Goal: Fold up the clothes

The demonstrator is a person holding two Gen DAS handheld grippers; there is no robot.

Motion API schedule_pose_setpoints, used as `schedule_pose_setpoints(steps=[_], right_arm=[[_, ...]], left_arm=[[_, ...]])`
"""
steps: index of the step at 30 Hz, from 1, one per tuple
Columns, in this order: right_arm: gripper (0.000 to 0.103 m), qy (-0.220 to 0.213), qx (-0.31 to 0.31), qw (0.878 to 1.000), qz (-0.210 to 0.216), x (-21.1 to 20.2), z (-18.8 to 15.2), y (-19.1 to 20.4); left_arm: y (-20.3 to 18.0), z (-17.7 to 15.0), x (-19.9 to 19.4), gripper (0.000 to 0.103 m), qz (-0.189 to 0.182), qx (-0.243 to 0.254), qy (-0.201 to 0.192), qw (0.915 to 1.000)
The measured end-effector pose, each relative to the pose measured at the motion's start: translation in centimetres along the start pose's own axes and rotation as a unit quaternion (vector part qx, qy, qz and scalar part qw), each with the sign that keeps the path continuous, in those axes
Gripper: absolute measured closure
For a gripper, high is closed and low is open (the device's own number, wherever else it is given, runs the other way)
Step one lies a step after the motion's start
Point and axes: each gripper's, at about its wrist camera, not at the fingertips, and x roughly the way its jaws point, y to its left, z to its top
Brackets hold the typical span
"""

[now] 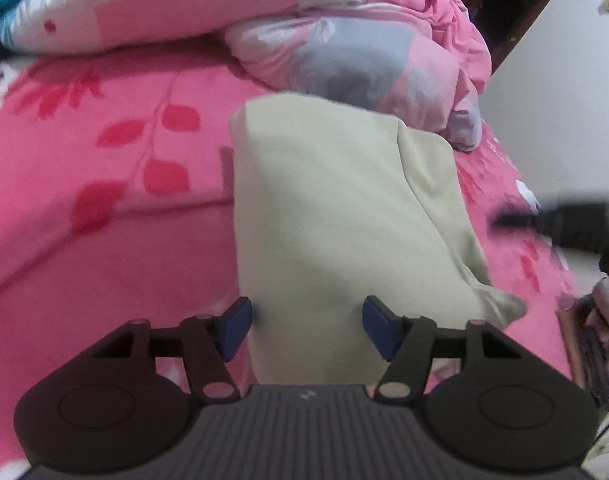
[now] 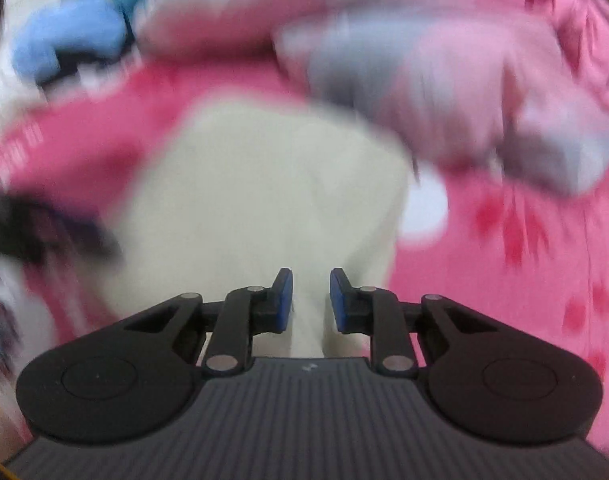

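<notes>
Nearest, the left tongs [image 1: 306, 326] stand spread over the near edge of a folded cream garment [image 1: 328, 216] on the pink bed [image 1: 104, 240]. The right tongs [image 2: 310, 300] hover narrowly parted, pinching nothing. Beyond lies a rumpled quilt [image 1: 344, 52]. Gripping both near corners evenly would likely keep the next fold square.

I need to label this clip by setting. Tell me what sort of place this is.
Most likely a bedroom, with the work done on a bed. A pink leaf-print bedsheet covers the surface, a bunched pink and grey quilt is heaped at the back, and a folded cream garment lies on the sheet.
</notes>
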Motion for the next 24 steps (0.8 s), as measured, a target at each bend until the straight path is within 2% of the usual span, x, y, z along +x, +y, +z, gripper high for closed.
schedule_pose_setpoints(steps=[1,3,4,6,7,8,9,11,14,17,20,21,24], right_arm=[[0.084,-0.018,-0.006,1.0,0.008,0.2,1.3,0.3],[0.084,-0.024,-0.026,0.999,0.013,3.3,2.6,0.5],[0.086,-0.016,-0.034,0.999,0.009,5.3,2.8,0.3],[0.085,0.046,-0.027,0.998,-0.024,11.1,1.0,-1.5],[0.085,0.04,0.011,0.999,-0.006,11.8,0.5,-2.8],[0.085,0.039,0.043,0.998,0.006,12.2,0.3,-3.7],[0.085,0.045,0.054,0.998,0.002,11.4,1.4,-3.6],[0.084,0.029,0.045,0.998,-0.015,8.9,3.5,-2.3],[0.085,-0.021,0.023,0.999,0.039,6.4,6.9,0.1],[0.086,-0.025,0.003,0.996,0.088,10.4,9.2,2.0],[0.087,0.029,-0.027,0.997,0.06,18.4,7.4,3.0],[0.086,0.017,-0.015,0.998,0.064,18.7,7.2,2.6],[0.085,0.027,0.04,0.997,0.062,15.8,8.9,2.1]], left_arm=[[0.0,-0.3,0.2,0.038,-0.001,-0.003,0.001,1.0],[0.2,-1.0,0.7,0.036,0.001,-0.013,0.002,0.9999],[0.5,-1.3,0.9,0.033,-0.004,-0.026,0.003,0.9996],[1.2,-1.8,1.4,0.033,-0.021,-0.055,0.006,0.9982],[1.4,-1.9,1.5,0.032,-0.024,-0.063,0.007,0.9977],[1.4,-1.9,1.5,0.032,-0.022,-0.067,0.006,0.9975],[1.5,-2.0,1.5,0.032,-0.021,-0.069,0.006,0.9974],[1.6,-2.2,1.4,0.032,-0.023,-0.071,0.004,0.9972],[1.7,-2.6,1.4,0.032,-0.027,-0.078,0.003,0.9966],[1.6,-2.8,1.4,0.032,-0.027,-0.073,0.001,0.9969],[1.6,-2.7,1.5,0.032,-0.031,-0.067,0.003,0.9973],[1.7,-2.6,1.6,0.032,-0.033,-0.066,0.006,0.9972],[1.5,-2.9,1.5,0.032,-0.035,-0.053,0.012,0.9979]])
